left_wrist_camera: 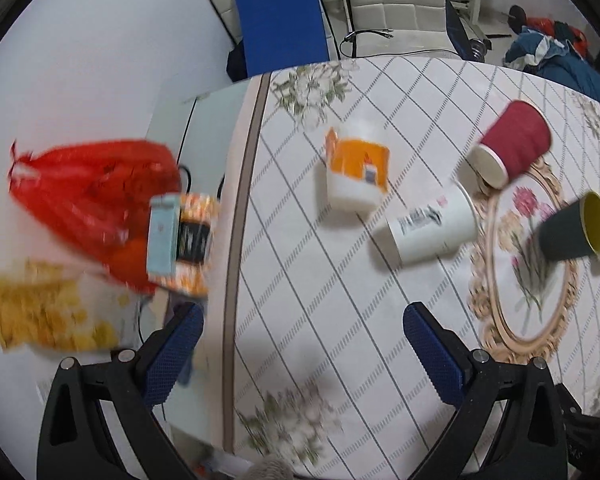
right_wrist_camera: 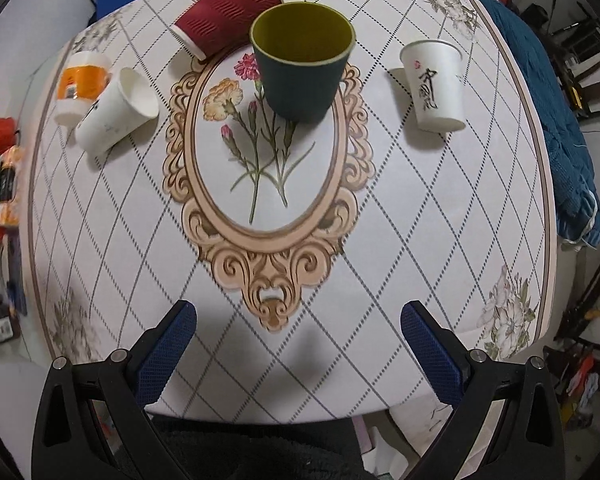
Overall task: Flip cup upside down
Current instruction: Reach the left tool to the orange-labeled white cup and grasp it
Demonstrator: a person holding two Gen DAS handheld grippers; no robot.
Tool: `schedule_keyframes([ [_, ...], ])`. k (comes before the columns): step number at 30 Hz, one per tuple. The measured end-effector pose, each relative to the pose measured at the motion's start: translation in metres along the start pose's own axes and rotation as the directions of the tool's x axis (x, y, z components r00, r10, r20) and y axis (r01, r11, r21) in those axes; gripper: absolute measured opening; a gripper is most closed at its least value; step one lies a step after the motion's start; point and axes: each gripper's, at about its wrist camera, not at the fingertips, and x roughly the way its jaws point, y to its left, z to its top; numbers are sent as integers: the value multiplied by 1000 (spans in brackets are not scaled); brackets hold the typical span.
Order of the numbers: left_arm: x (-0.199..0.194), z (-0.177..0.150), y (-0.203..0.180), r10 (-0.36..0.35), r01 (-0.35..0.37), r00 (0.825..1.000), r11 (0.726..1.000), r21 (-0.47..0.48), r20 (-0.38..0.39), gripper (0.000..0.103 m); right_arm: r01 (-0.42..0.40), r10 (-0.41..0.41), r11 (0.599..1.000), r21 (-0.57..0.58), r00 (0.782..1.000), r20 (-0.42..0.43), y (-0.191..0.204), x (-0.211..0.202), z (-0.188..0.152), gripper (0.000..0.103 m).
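A dark green cup with a yellow inside [right_wrist_camera: 302,60] stands upright, mouth up, on the flower medallion of the table [right_wrist_camera: 380,240]; it also shows in the left wrist view [left_wrist_camera: 572,228]. A red ribbed cup [right_wrist_camera: 228,10] [left_wrist_camera: 514,142] lies on its side behind it. A white paper cup [right_wrist_camera: 114,110] [left_wrist_camera: 430,226] lies on its side at the left. Another white cup with black writing [right_wrist_camera: 434,84] stands upright at the right. My right gripper [right_wrist_camera: 298,344] is open and empty above the table's near edge. My left gripper [left_wrist_camera: 300,348] is open and empty over the table's left edge.
An orange-and-white container [left_wrist_camera: 356,174] [right_wrist_camera: 80,84] sits beside the lying white cup. Left of the table are a red mesh bag [left_wrist_camera: 96,196], a small box [left_wrist_camera: 180,240] and a yellow packet [left_wrist_camera: 48,312]. A blue cloth [right_wrist_camera: 556,128] hangs at the right edge.
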Motion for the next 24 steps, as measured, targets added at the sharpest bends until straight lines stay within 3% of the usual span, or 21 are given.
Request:
schedule_keyframes([
  [6,33,52,7,-17,18,999,999,26,-32,103,20,-20,999,31,1000,-5,14,10,33,103],
  [12,72,92,8,-108,111,987,994,23,-121,103,39,-38,998,58,999,-22,27,23,60,103],
  [16,90,109,4,-167,172,972,985,17,-164,102,49,-46,997,66,998,-41,37,33,71,103],
  [24,119,128,-11,-208,220,953,975,32,-223,102,55,-50,997,63,996,-77,56,47,83,103],
])
